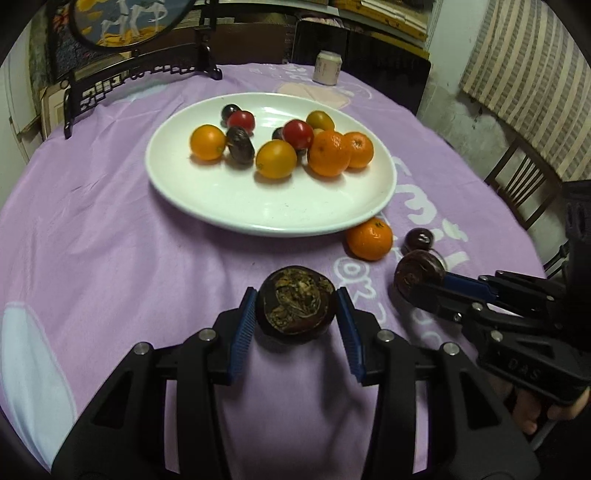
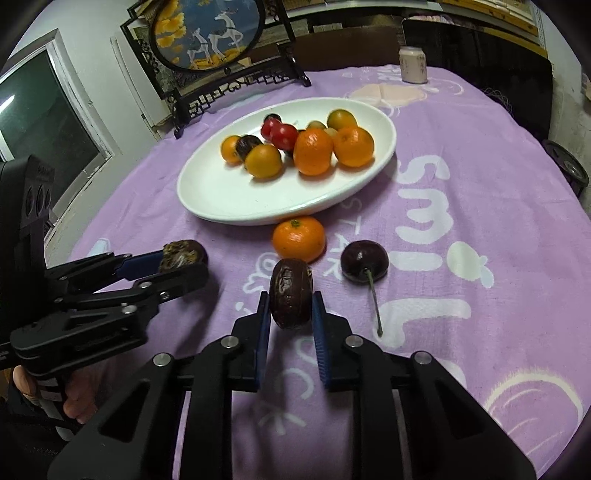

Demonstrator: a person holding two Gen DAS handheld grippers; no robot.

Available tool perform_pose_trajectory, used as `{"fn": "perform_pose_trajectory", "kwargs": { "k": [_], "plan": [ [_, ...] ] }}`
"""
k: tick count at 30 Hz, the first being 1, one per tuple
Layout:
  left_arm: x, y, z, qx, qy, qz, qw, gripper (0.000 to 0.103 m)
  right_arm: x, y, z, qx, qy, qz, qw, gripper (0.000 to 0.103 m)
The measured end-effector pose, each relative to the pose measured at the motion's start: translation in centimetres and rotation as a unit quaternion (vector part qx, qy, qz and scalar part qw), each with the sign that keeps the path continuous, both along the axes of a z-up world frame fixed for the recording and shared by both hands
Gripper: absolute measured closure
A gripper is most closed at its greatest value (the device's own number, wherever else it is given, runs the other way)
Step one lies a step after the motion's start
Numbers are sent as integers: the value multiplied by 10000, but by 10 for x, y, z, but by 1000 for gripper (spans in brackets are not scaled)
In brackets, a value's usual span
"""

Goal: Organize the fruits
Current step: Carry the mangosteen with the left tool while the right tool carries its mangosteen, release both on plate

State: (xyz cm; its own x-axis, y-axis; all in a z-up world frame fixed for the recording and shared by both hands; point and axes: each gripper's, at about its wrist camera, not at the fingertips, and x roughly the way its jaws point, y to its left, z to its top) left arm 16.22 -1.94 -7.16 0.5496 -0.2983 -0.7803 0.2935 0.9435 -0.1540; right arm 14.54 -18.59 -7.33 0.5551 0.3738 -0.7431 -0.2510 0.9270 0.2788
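Observation:
My left gripper [image 1: 296,295] is shut on a dark brown, rough-topped water chestnut [image 1: 296,310], its blue pads pressing both sides just above the purple cloth. My right gripper [image 2: 290,301] is shut on a second dark chestnut [image 2: 291,295], held on edge between its pads. In the left wrist view that chestnut [image 1: 419,273] sits at the right gripper's tips [image 1: 413,286]. The white oval plate [image 1: 258,221] behind holds oranges, tangerines, red tomatoes and dark fruits. A tangerine [image 2: 299,238] and a dark stemmed cherry [image 2: 364,260] lie on the cloth by the plate's near rim.
A pale can [image 1: 327,68] stands at the table's far edge. A round deer picture on a black carved stand [image 2: 210,33] sits at the back left. A wooden chair [image 1: 524,184] is off the right edge. A hand [image 1: 532,410] grips the right tool's handle.

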Motion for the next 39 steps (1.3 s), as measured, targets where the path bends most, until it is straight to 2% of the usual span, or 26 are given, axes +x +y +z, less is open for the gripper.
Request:
{"fn": "perform_pose_trajectory", "kwargs": {
  "k": [7, 17, 22, 28, 33, 39],
  "plan": [
    [-13, 10, 17, -125, -175, 11, 9998, 59, -4, 5, 9, 11, -87, 29, 10000, 81],
    [-8, 21, 26, -171, -217, 65, 9996, 59, 4, 12, 24, -78, -182, 127, 9997, 81],
    [34, 31, 47, -104, -326, 211, 9992, 59, 35, 22, 49, -148, -458, 281, 9984, 81],
    [132, 35, 64, 79, -243, 558, 9981, 59, 101, 35, 68, -334, -740, 299, 9962, 81],
    [187, 25, 48, 233, 31, 657, 9976, 59, 153, 40, 52, -533, -509, 256, 9970, 81],
    [206, 19, 33, 185, 195, 589, 9979, 59, 178, 42, 38, -525, -311, 289, 9977, 81]
  ]
}}
